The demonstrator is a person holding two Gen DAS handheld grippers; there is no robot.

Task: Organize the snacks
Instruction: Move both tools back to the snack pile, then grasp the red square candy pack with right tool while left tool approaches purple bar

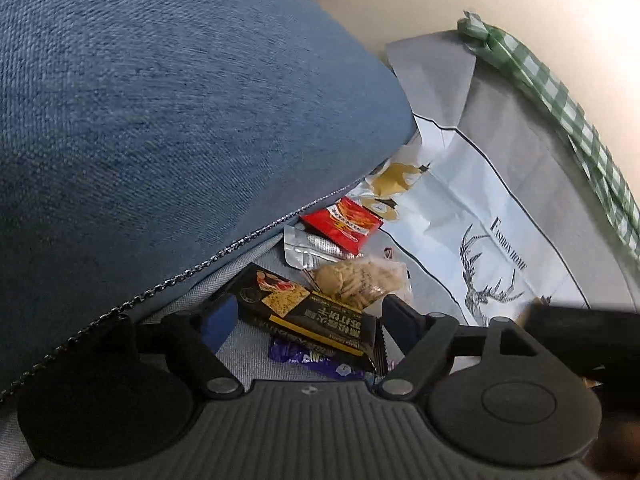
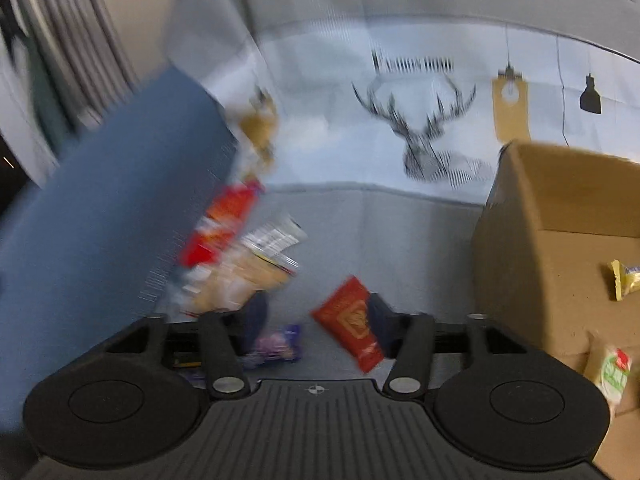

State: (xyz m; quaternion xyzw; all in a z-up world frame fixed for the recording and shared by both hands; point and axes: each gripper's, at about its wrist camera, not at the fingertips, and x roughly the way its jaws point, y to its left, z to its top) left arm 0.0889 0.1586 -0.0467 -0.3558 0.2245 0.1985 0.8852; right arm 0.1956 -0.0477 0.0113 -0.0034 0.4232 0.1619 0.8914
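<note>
Black snack bar [image 1: 316, 320] — between gripper [image 1: 308, 316] fingers

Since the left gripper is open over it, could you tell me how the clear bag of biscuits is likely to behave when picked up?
The biscuit bag looks thin, crinkled and loosely filled, so it would probably sag and shift in the left gripper. The small biscuits showing through seem brittle; a hard squeeze may crack them. It partly lies against the black bar, which might get dragged along.

A big blue woven-fabric cushion [image 1: 180, 120] with a zipped edge lies on a grey-and-white printed tablecloth [image 1: 500, 184] showing a line-drawn stag's head [image 2: 420, 136]; green-checked cloth [image 1: 560, 92] borders it
</note>
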